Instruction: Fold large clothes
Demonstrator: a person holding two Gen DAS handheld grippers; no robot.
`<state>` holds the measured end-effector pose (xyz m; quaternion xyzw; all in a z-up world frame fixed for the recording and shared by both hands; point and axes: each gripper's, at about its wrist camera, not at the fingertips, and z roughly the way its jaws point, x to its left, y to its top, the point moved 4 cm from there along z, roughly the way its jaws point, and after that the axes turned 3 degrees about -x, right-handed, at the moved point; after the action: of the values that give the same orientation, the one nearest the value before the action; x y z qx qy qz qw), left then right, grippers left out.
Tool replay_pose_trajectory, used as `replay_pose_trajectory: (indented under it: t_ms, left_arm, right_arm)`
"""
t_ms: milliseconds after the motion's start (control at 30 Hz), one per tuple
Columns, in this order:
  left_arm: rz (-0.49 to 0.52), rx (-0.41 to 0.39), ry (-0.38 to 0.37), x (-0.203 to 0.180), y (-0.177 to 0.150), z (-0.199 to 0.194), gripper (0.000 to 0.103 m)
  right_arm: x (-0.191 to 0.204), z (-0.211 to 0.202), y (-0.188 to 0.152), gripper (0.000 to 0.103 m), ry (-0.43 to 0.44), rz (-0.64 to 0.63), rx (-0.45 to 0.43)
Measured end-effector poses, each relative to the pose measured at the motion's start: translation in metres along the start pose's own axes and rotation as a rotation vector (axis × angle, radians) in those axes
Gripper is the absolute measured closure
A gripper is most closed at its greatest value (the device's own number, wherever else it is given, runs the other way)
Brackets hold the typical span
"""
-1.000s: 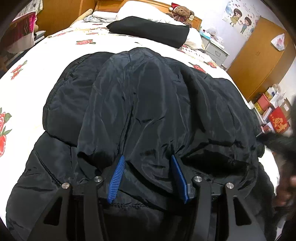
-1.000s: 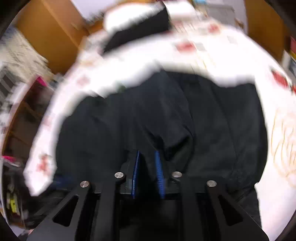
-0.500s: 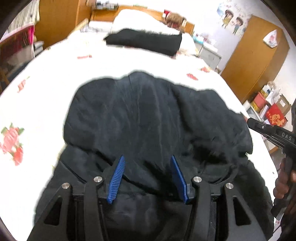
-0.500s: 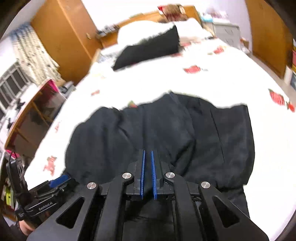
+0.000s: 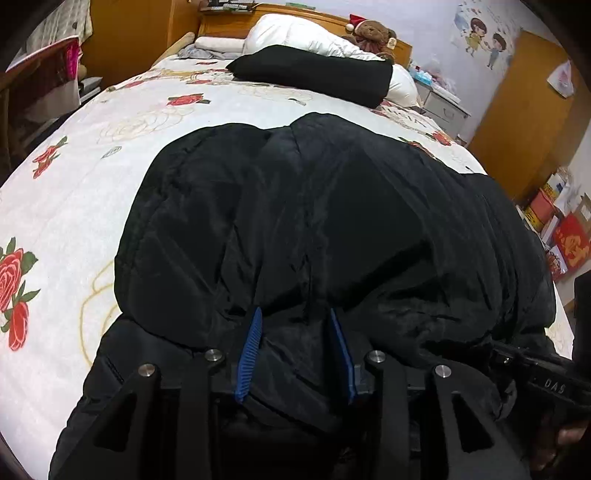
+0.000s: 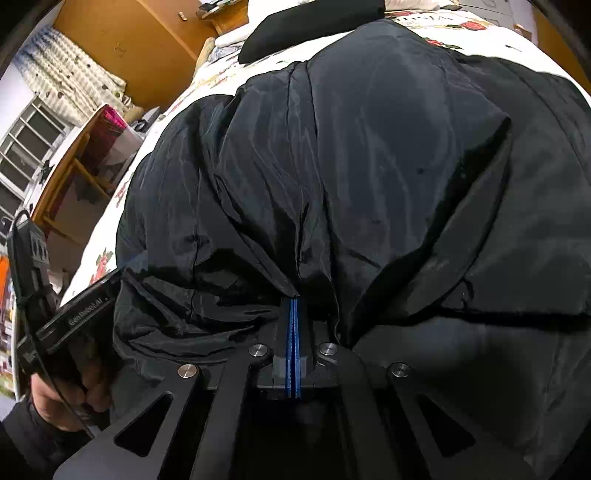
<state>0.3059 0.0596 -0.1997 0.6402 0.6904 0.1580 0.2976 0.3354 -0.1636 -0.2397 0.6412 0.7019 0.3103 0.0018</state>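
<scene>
A big black padded jacket [image 5: 332, 203] [image 6: 369, 147] lies folded over itself on the rose-print bedspread [image 5: 92, 166]. My left gripper [image 5: 295, 312] sits at the jacket's near edge. Its jaws are closing, and a thick fold of fabric fills the gap between the blue pads [image 5: 251, 350]. My right gripper [image 6: 294, 300] is shut, with a thin pinch of jacket fabric at its tips and creases running out from them. Each view shows the other gripper's body at its edge, held by a hand [image 6: 62, 402].
A folded black garment [image 5: 314, 74] rests against white pillows [image 5: 295, 33] at the head of the bed, beside a teddy bear [image 5: 371, 33]. A bedside drawer unit [image 5: 443, 107], a wardrobe [image 5: 517, 110] and boxes [image 5: 565, 240] stand to the right. A wooden desk [image 6: 74, 166] stands to the left.
Both grippers drew back from the jacket, then came in again to its near edge. The right jaws went from a narrow slit to shut on fabric. The left jaws narrowed.
</scene>
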Motion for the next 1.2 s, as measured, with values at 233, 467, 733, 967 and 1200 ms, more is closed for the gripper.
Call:
replay_pose_trajectory:
  t_ms: [233, 467, 733, 967, 1200]
  left_arm:
    - [0.017, -0.045, -0.016, -0.009, 0.025, -0.046, 0.063]
    - [0.006, -0.053, 0.053, -0.001, 0.048, -0.016, 0.063]
    - [-0.014, -0.015, 0.061, 0.017, 0.02, 0.016, 0.064]
    - [-0.038, -0.095, 0.001, 0.001, 0.025, -0.053, 0.066]
    - [0.032, 0.012, -0.063, -0.033, -0.016, -0.038, 0.066]
  right_arm:
    - [0.029, -0.073, 0.023, 0.101, 0.014, -0.087, -0.151]
    - [-0.036, -0.067, 0.071, 0.099, -0.164, 0.028, -0.214]
    - [-0.075, -0.043, 0.051, 0.103, -0.173, 0.072, -0.198]
    - [-0.019, -0.107, 0.049, 0.101, -0.081, 0.027, -0.275]
    - [0.015, -0.049, -0.01, 0.101, -0.065, -0.059, -0.058]
